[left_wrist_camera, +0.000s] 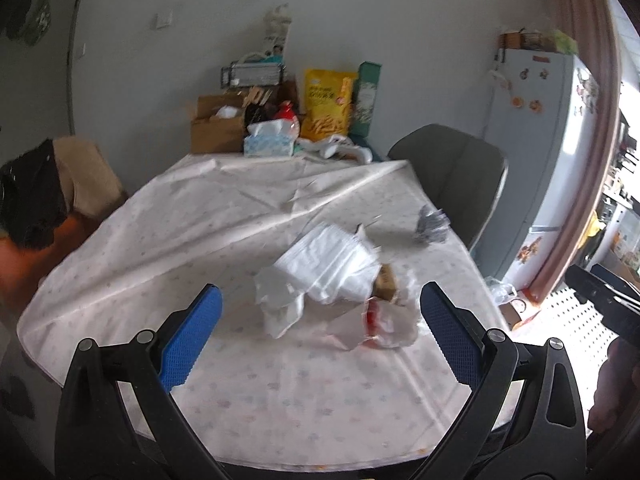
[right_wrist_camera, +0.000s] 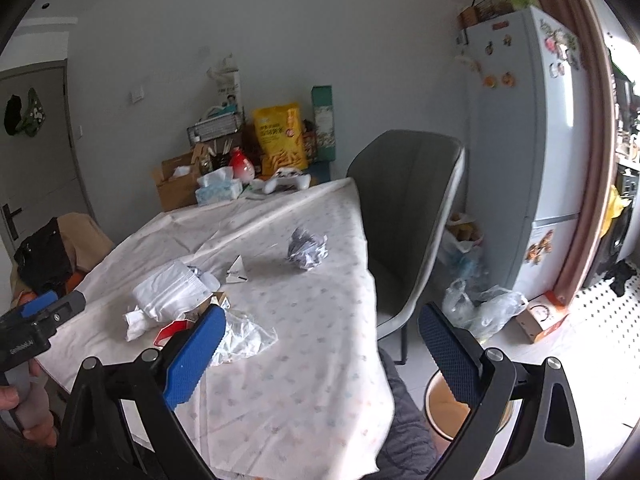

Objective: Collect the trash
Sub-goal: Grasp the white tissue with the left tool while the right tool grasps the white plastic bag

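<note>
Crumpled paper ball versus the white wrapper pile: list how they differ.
The crumpled paper ball is grey, printed and tightly wadded; the white wrapper pile is bright white and loosely spread, with several pieces.
The ball lies alone towards the grey chair; the pile lies nearer the left gripper, in front of its open fingers.
The ball is the smaller of the two.
Both rest on the tablecloth, ungripped.

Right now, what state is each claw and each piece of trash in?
Left claw: open, empty.
Right claw: open, empty.
White wrapper pile: crumpled, on the table.
Grey paper ball: crumpled, lying apart.
Bin: on the floor, open top.
</note>
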A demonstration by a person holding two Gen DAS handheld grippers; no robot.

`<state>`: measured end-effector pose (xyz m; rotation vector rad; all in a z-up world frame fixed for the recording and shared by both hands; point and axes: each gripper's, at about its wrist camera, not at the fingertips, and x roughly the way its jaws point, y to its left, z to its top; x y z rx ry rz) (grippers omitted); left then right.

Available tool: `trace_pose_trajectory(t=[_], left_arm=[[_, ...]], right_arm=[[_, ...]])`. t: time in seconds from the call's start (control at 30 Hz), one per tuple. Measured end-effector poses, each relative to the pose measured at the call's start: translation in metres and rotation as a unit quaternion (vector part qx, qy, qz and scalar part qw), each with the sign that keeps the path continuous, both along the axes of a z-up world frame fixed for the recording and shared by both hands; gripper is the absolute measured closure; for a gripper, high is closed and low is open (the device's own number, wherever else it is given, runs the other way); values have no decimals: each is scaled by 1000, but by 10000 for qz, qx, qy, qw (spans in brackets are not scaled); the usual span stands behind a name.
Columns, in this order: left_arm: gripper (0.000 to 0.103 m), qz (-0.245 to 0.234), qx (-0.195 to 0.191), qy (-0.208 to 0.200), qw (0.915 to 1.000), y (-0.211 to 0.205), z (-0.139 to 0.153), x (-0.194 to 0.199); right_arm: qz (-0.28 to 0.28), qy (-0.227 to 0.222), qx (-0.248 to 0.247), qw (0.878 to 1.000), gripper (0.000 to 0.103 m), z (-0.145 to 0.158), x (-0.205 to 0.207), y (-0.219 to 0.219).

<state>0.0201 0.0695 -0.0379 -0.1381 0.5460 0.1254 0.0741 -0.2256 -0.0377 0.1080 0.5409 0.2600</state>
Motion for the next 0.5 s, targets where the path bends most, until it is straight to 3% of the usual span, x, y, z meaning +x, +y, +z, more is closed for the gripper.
trace_pose_trajectory(t=[0.5], left_arm=[[26,320,-506,599,9964,56,-65,37]], right_arm=[[662,761,3,9949,23,-54,46,48]])
